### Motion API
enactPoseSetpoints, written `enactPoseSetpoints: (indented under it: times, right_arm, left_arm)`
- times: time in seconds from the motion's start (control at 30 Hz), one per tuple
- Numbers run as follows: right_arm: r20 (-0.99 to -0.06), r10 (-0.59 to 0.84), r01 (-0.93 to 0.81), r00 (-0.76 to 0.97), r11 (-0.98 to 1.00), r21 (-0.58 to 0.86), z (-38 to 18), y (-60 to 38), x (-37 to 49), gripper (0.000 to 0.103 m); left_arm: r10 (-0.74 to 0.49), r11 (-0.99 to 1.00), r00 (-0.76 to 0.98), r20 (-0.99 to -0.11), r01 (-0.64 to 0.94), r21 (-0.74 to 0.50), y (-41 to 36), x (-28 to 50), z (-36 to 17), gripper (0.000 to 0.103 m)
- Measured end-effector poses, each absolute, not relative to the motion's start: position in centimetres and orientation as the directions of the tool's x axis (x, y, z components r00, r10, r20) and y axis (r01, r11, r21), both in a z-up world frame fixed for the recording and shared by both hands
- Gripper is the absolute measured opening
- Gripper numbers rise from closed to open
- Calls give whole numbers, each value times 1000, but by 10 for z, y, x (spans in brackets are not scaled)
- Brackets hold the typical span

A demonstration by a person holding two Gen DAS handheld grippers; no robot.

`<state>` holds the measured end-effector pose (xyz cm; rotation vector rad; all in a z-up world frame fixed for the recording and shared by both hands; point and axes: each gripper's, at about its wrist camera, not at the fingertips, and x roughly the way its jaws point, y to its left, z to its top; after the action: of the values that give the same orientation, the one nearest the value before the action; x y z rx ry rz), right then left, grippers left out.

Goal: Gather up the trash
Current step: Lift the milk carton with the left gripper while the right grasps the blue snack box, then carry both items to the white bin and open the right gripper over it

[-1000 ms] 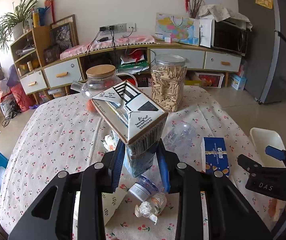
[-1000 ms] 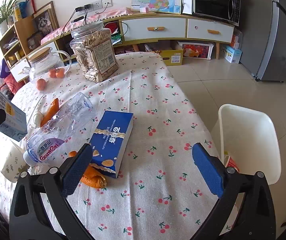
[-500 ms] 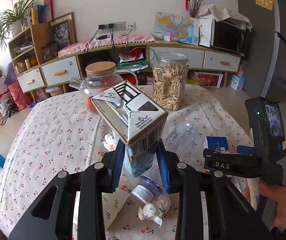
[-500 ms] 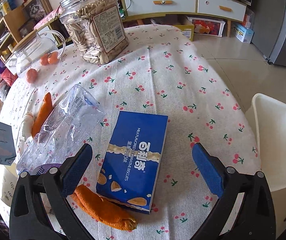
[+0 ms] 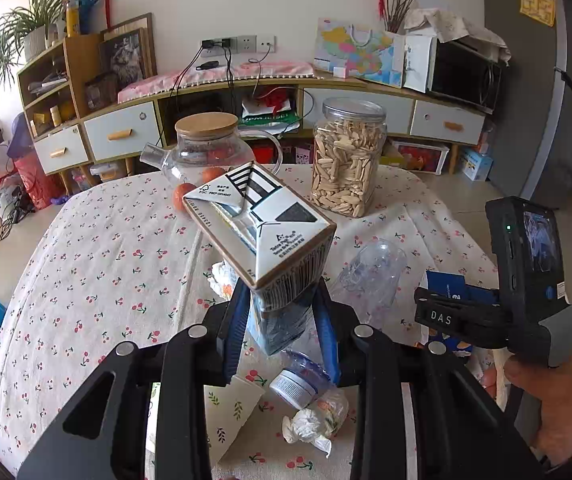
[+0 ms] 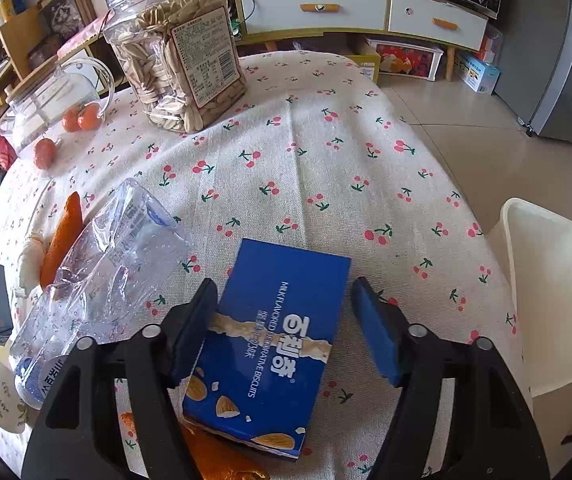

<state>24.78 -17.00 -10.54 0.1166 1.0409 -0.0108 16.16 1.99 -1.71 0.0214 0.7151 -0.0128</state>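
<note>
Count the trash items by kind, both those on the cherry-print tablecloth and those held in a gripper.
White-and-blue milk carton, held in the left gripper: 1
Crushed clear plastic bottle: 1
Blue cardboard biscuit box: 1
Orange peel strips: 2
Crumpled white tissues: 2
Leaf-print paper cup: 1
Total: 8

A home's living and dining room: a round surface [image 5: 86,264] under a cherry-print cloth, a long sideboard [image 5: 126,132] with drawers, a microwave [image 5: 465,74], a fridge [image 5: 545,80], potted plants [image 5: 26,28], a framed picture [image 5: 128,56] and a tiled floor [image 6: 465,120].
</note>
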Motion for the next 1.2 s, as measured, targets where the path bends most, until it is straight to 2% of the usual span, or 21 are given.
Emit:
enactPoseSetpoints:
  times: [0.23, 0.67, 1.2]
  right_arm:
    - [-827, 90, 56, 555, 988, 145, -90, -177, 242, 55]
    - [-697, 159, 2, 700, 974, 225, -37, -196, 214, 54]
    - [-610, 111, 33, 785, 975, 220, -6, -245, 176, 54]
  left_arm:
    - [0, 1000, 760, -650, 12, 14, 19, 161, -17, 32]
    - [-5, 1000, 782, -623, 13, 9, 17, 154, -8, 32]
    - [-34, 998, 811, -584, 58, 22, -20, 139, 11, 32]
